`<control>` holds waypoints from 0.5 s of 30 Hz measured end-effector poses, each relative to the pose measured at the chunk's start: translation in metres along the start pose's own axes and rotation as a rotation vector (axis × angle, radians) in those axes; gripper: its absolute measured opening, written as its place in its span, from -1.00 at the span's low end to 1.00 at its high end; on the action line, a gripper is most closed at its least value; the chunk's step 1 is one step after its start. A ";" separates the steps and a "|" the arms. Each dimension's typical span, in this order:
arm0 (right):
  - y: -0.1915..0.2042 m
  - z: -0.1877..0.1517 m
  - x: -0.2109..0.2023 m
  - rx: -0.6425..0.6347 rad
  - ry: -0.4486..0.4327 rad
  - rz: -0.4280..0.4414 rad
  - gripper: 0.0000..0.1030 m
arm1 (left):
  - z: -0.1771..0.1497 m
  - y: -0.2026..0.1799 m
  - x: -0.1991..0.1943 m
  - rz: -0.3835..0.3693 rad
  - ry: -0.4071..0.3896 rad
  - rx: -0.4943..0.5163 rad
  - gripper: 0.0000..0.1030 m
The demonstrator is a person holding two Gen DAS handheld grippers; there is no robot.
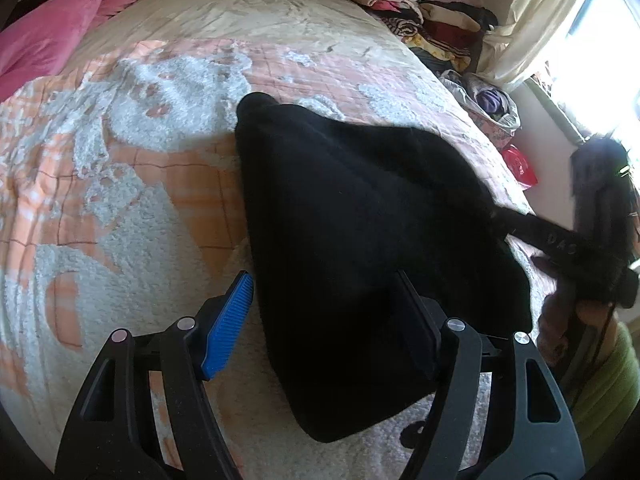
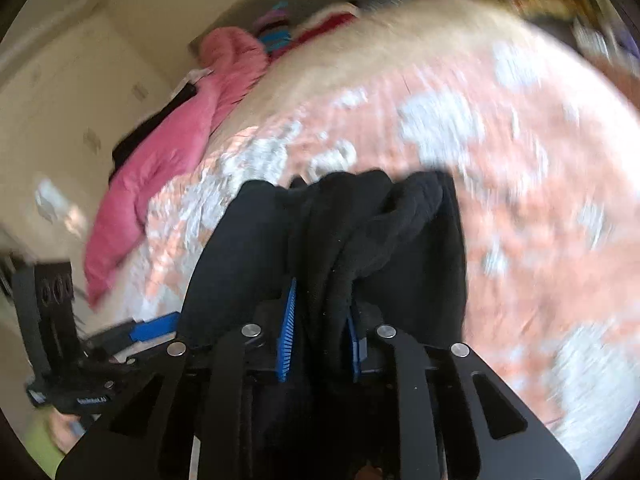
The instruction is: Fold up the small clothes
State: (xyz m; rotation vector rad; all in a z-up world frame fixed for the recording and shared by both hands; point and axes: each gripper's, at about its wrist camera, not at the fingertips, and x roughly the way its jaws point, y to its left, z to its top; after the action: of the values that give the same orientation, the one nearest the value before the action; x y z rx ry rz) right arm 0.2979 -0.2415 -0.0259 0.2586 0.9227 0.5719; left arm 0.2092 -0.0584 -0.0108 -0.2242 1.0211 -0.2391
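A black garment (image 1: 360, 208) lies spread on the orange and white bedspread (image 1: 140, 140). My left gripper (image 1: 324, 276) stands open low over its near end. Its blue pad (image 1: 228, 328) sits just off the cloth's left edge, and the other finger (image 1: 416, 320) is partly under the fabric. At the far right my right gripper (image 1: 508, 216) reaches the garment's edge, a hand (image 1: 560, 312) behind it. In the blurred right wrist view my right gripper (image 2: 322, 296) is shut on a bunched fold of the black garment (image 2: 360, 220), which drapes over both fingers. The left gripper's blue pad (image 2: 154, 330) shows at lower left.
A pink blanket (image 1: 48, 28) lies at the bed's far left. Stacks of folded clothes (image 1: 400, 0) line the far right side, with a plastic bag of clothes (image 1: 488, 100) and a red bag (image 1: 520, 164) below the curtain (image 1: 532, 20). A green sleeve (image 1: 612, 380) is at right.
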 end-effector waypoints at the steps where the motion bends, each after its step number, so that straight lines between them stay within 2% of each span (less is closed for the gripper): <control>1: 0.006 0.004 -0.004 -0.054 -0.014 -0.030 -0.61 | 0.000 -0.002 0.000 -0.006 -0.001 0.003 0.21; 3: 0.009 0.008 -0.007 -0.132 -0.017 -0.093 -0.61 | -0.002 -0.009 0.001 -0.018 0.006 0.014 0.21; 7: -0.011 -0.003 0.014 -0.131 0.062 -0.176 -0.58 | -0.009 -0.020 0.006 0.002 0.012 0.059 0.24; 10: -0.022 -0.013 0.012 -0.073 0.035 -0.165 -0.49 | -0.012 -0.020 0.007 0.000 0.017 0.063 0.26; 11: -0.023 -0.014 0.010 -0.058 0.025 -0.173 -0.45 | -0.013 -0.019 0.007 -0.005 0.019 0.059 0.26; 12: -0.023 -0.015 0.010 -0.053 0.019 -0.190 -0.32 | -0.014 -0.017 0.006 -0.009 0.019 0.056 0.26; 15: -0.017 -0.020 0.005 -0.068 0.001 -0.235 -0.28 | -0.016 -0.019 0.004 0.001 0.012 0.066 0.26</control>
State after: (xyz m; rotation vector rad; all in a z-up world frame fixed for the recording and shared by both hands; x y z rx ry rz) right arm 0.2902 -0.2531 -0.0484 0.0871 0.9182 0.3855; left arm 0.1958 -0.0787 -0.0163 -0.1626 1.0239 -0.2728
